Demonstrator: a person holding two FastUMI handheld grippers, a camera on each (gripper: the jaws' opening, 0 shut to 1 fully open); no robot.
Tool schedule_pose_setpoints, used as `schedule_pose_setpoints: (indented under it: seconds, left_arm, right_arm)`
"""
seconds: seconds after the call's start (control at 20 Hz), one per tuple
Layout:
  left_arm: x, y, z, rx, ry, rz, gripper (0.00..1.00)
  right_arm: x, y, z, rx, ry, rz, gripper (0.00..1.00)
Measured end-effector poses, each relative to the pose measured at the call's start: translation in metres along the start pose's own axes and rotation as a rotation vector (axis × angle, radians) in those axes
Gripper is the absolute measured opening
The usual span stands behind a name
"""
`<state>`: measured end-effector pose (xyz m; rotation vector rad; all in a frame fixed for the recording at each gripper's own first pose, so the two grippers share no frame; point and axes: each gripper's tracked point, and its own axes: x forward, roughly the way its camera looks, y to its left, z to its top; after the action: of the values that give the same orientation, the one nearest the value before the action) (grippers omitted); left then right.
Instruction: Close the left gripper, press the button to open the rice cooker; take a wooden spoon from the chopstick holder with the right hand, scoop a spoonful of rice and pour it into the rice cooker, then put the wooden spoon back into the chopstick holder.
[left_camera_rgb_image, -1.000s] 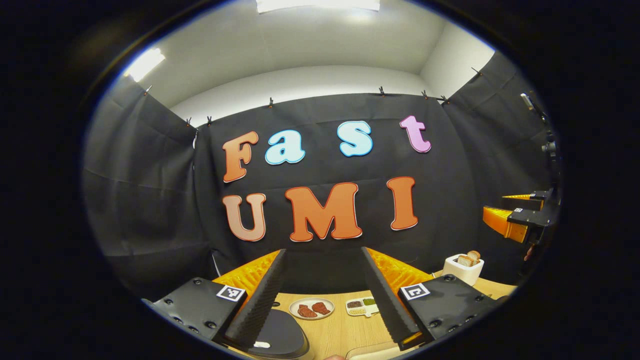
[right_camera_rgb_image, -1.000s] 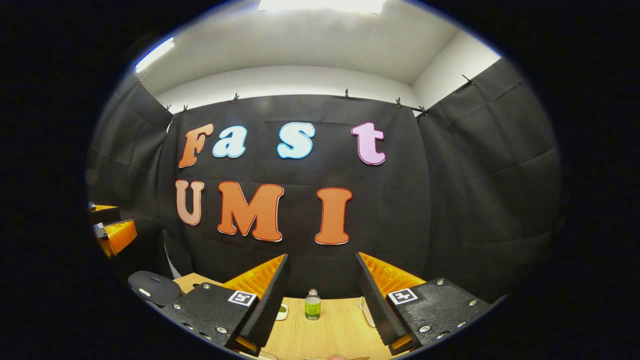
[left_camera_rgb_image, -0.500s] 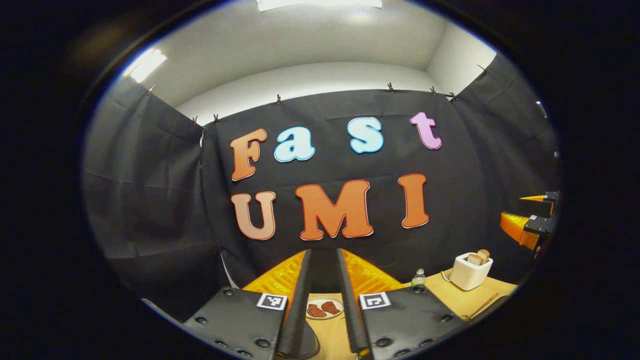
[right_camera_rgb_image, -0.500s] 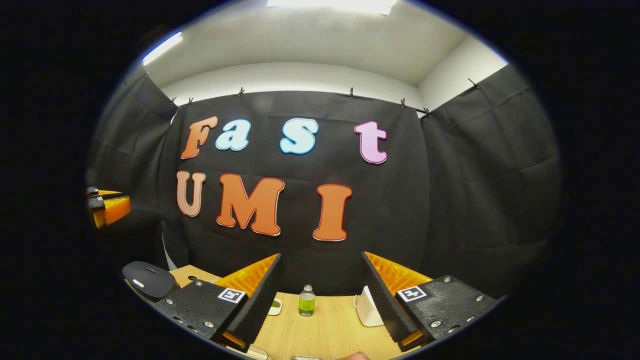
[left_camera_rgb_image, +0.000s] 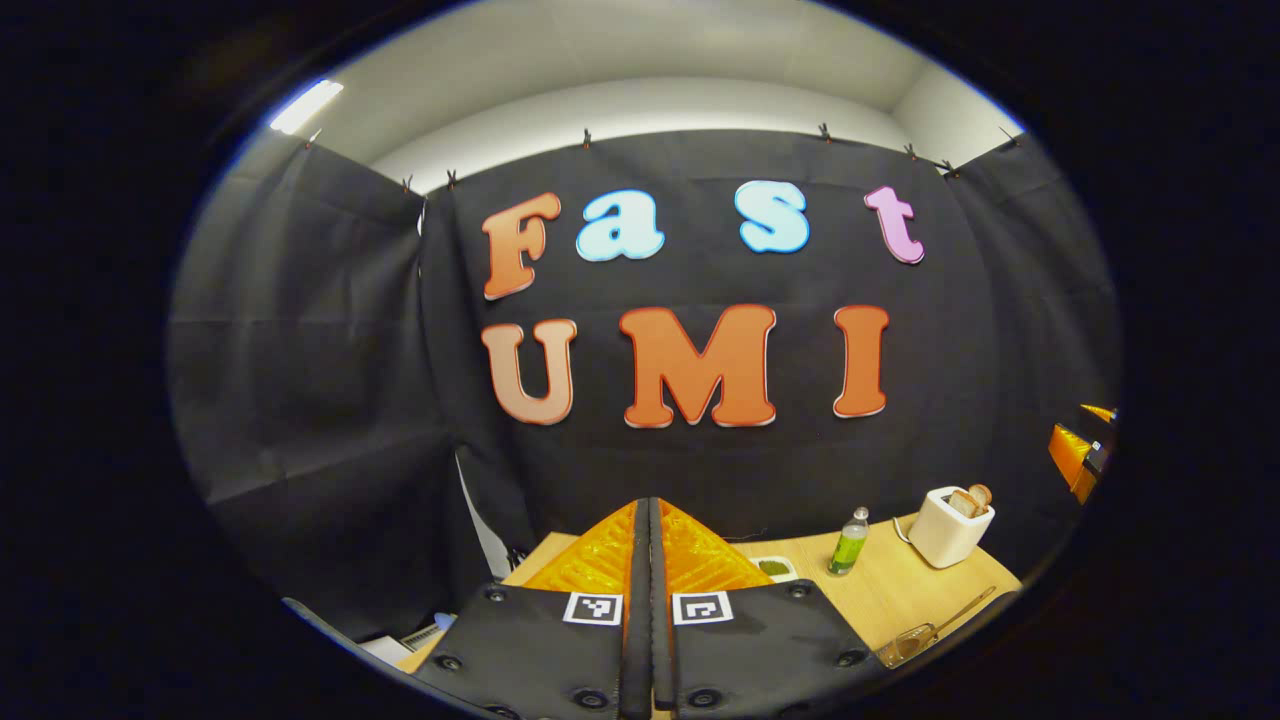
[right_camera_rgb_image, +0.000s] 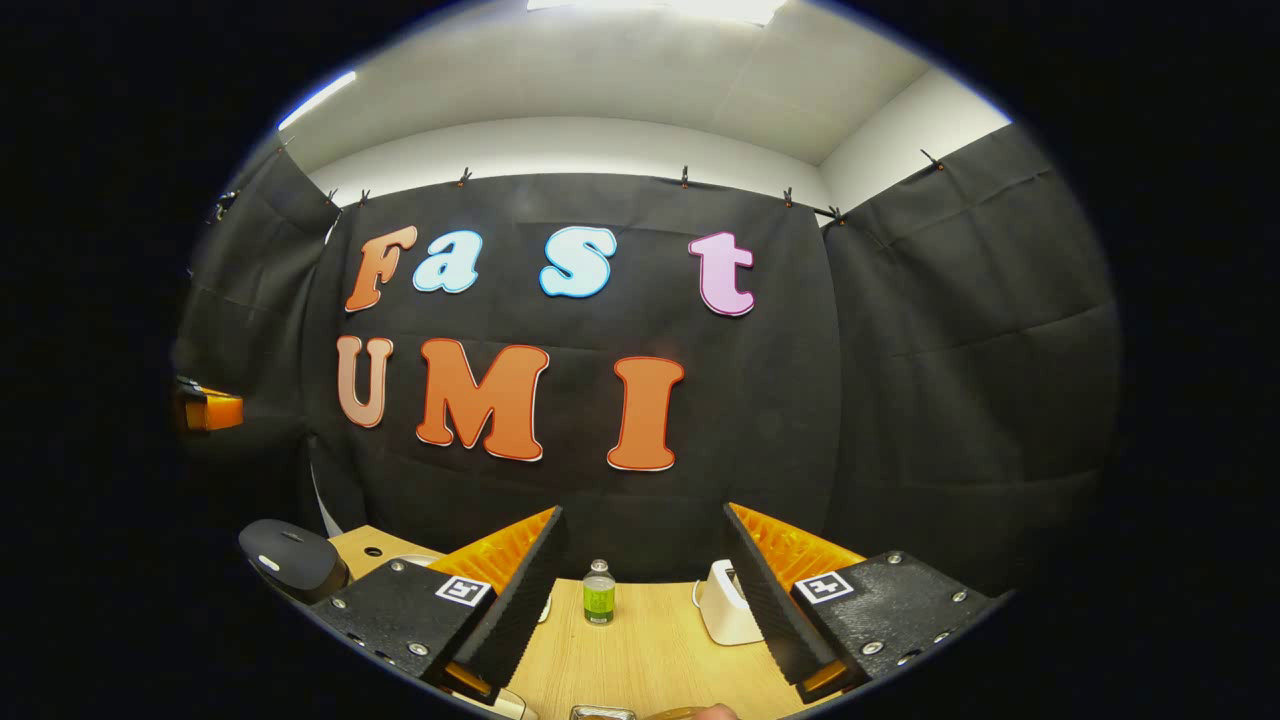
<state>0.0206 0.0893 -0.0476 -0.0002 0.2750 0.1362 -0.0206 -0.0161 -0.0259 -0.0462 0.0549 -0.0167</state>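
Now shut tight: left gripper (left_camera_rgb_image: 649, 610) with both fingers pressed flat together and nothing between them, against a wide gap a second ago and a narrow slit half a second ago. Rice cooker (right_camera_rgb_image: 288, 558), one dark closed lid, at the left edge of the wooden table (right_camera_rgb_image: 640, 650) in the right gripper view, well apart from the right gripper (right_camera_rgb_image: 640, 590). Right gripper wide open, empty, same spread as before. Gone from the left gripper view: the cooker lid and the plate of meat seen earlier between the fingers. Counted on the table: one green bottle (left_camera_rgb_image: 850, 542), one white toaster (left_camera_rgb_image: 950, 525) with two pieces of bread, one spoon (left_camera_rgb_image: 930, 630) lying flat near the table's front edge.
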Motion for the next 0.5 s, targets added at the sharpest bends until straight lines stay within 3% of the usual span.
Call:
schedule_pose_setpoints:
  seconds: [0.4, 0.45, 0.5]
  left_arm:
    - [0.021, 0.039, -0.103, -0.159, 0.476, 0.02, 0.05]
    - [0.022, 0.04, -0.115, -0.179, 0.536, 0.02, 0.0]
    - [0.022, 0.041, -0.127, -0.203, 0.583, 0.021, 0.05]
  right_arm:
    - [-0.011, -0.016, -0.029, -0.019, 0.072, -0.043, 0.95]
    - [-0.011, -0.018, -0.032, -0.022, 0.083, -0.049, 0.95]
    - [-0.012, -0.021, -0.036, -0.024, 0.093, -0.056, 0.95]
